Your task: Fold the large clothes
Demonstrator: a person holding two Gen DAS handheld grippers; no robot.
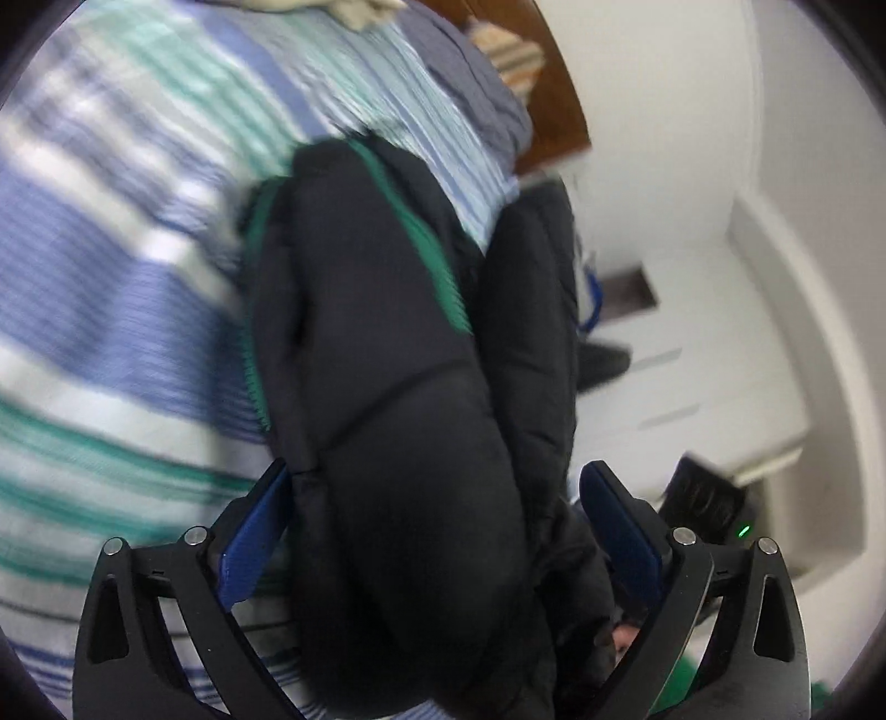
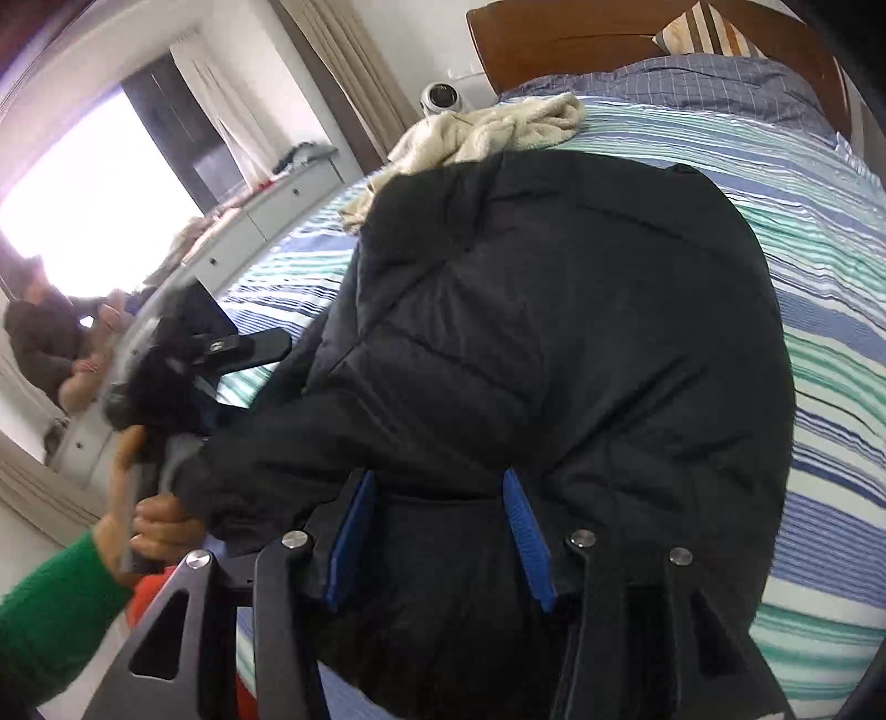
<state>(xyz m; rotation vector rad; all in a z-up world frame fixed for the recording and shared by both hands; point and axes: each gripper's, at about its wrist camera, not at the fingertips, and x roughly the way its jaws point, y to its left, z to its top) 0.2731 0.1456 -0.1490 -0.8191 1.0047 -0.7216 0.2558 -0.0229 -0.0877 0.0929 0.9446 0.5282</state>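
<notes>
I am partway through a fold of the black puffer jacket (image 2: pixel 554 343), and I judge this to be the carrying-over stage: both of my grippers have cloth between their blue pads and the near part of the garment is bunched up off the striped bedspread (image 2: pixel 819 310).

My left gripper (image 1: pixel 437 531) has its jaws spread fairly wide, with a thick padded roll of the jacket filling the gap. The cloth presses against the left pad; whether the right pad touches it I cannot tell, as the picture is blurred. My right gripper (image 2: pixel 437 531) has its jaws at a narrower gap, closed onto a fold of the jacket near its lower edge.

The jacket lies on the bed, its far end resting on the bedspread just beside a cream towel (image 2: pixel 487 133), its near end gathered in my jaws. From the right wrist view its long axis runs away from me toward the wooden headboard (image 2: pixel 581 39); which end is collar and which is hem I cannot make out. In the left wrist view a green trim (image 1: pixel 432 255) runs along one seam, following that same line.

The next move, as I judge it, calls for both grippers to travel together toward the far end, keeping the held edge level so the padding lies flat rather than rolling. The slippery, bulky fill may spring back, so the release should come only once the edge rests on the layer beneath.
</notes>
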